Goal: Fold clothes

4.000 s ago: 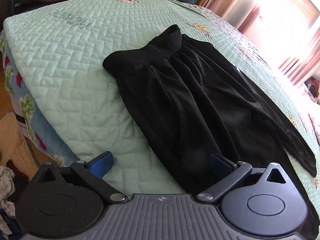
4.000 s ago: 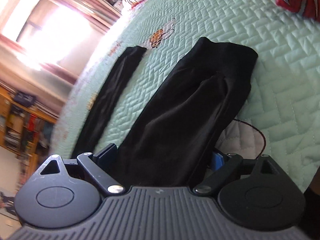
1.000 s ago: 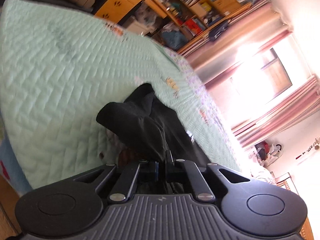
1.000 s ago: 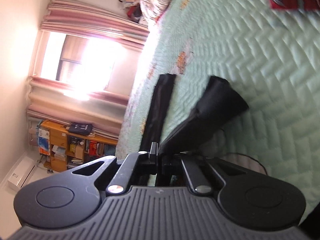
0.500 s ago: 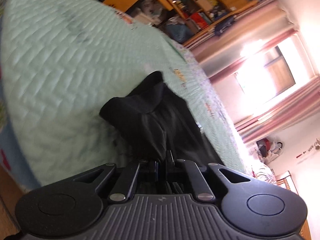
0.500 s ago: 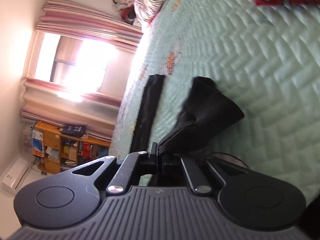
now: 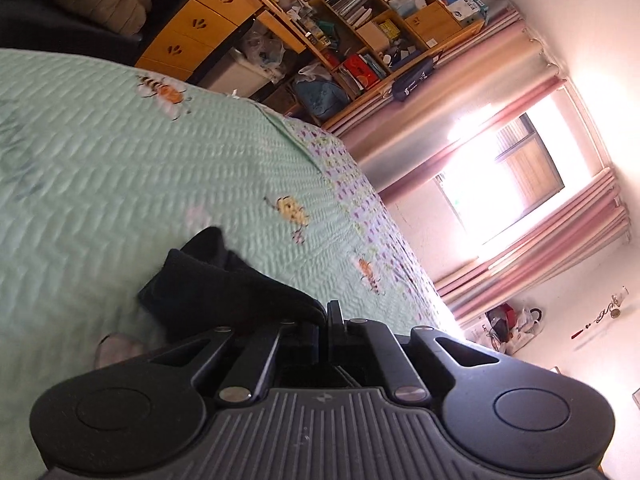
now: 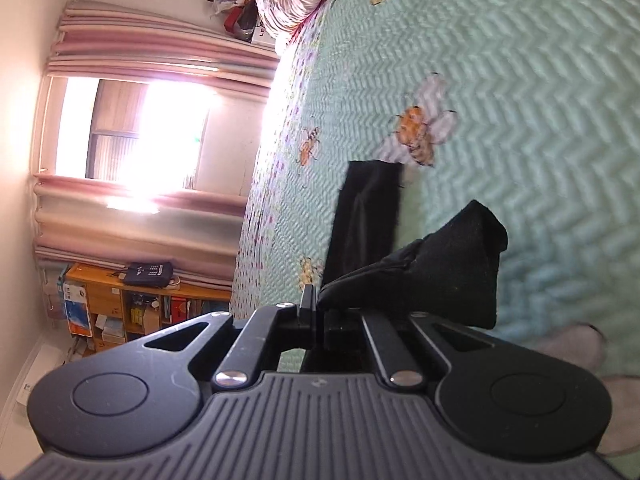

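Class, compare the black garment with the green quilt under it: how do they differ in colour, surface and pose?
The black garment is plain and dark; the green quilt is pale, with a stitched zigzag pattern and bee pictures. The garment is bunched, one end lifted in the shut right gripper; the quilt lies spread flat. Both are soft cloth.

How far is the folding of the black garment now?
Done: both hand-held grippers, left and right, are shut on the black garment. In hand: its gripped part is raised off the green quilt. Left: the far end lies unfolded; no finished fold shows.
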### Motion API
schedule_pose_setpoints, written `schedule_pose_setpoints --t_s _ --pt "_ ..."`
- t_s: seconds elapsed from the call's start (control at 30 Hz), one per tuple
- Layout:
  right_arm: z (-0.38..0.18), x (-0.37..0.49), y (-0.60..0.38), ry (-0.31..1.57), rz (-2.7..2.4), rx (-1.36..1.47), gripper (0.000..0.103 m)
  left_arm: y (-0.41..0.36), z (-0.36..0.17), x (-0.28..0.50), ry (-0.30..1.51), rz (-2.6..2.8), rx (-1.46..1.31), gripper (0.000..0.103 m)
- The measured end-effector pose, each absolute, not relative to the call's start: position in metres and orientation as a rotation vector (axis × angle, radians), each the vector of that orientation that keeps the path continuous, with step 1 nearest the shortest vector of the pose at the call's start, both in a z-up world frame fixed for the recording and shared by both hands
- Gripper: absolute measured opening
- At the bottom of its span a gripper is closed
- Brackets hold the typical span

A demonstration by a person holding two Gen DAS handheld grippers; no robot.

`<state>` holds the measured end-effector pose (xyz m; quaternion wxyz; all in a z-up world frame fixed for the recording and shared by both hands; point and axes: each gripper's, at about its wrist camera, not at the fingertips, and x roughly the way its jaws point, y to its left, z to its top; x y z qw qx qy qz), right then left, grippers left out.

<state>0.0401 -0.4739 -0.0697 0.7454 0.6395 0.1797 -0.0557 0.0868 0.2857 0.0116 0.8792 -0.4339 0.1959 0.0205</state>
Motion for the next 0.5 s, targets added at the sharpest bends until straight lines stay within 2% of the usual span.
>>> schedule_pose_setpoints --t_s 0.17,0.3,0.37,0.4,0.43,0.47,0.5 --pt "-0.058 0.127 -0.481 0.453 -0.173 1.372 0.004 0.275 0.017 0.161 0.419 0.068 -0.859 0.003" --pt "-0.074 0.2 -0.486 0.543 -0.239 1.39 0.004 0.268 -0.002 0.225 0.492 0.134 -0.826 0.003" --pt "-0.089 0.235 -0.491 0.586 -0.274 1.422 0.008 0.267 -0.015 0.254 0.535 0.161 -0.814 0.005" --pt "-0.095 0.251 -0.493 0.608 -0.288 1.412 0.009 0.268 -0.021 0.265 0.567 0.191 -0.813 0.013" --pt "-0.1 0.263 -0.496 0.63 -0.316 1.404 0.013 0.269 -0.027 0.275 0.6 0.224 -0.813 0.029" --pt "-0.104 0.274 -0.498 0.651 -0.342 1.396 0.024 0.272 -0.033 0.283 0.622 0.246 -0.826 0.035" --pt "-0.109 0.284 -0.502 0.681 -0.356 1.402 0.031 0.276 -0.038 0.287 0.629 0.252 -0.838 0.044"
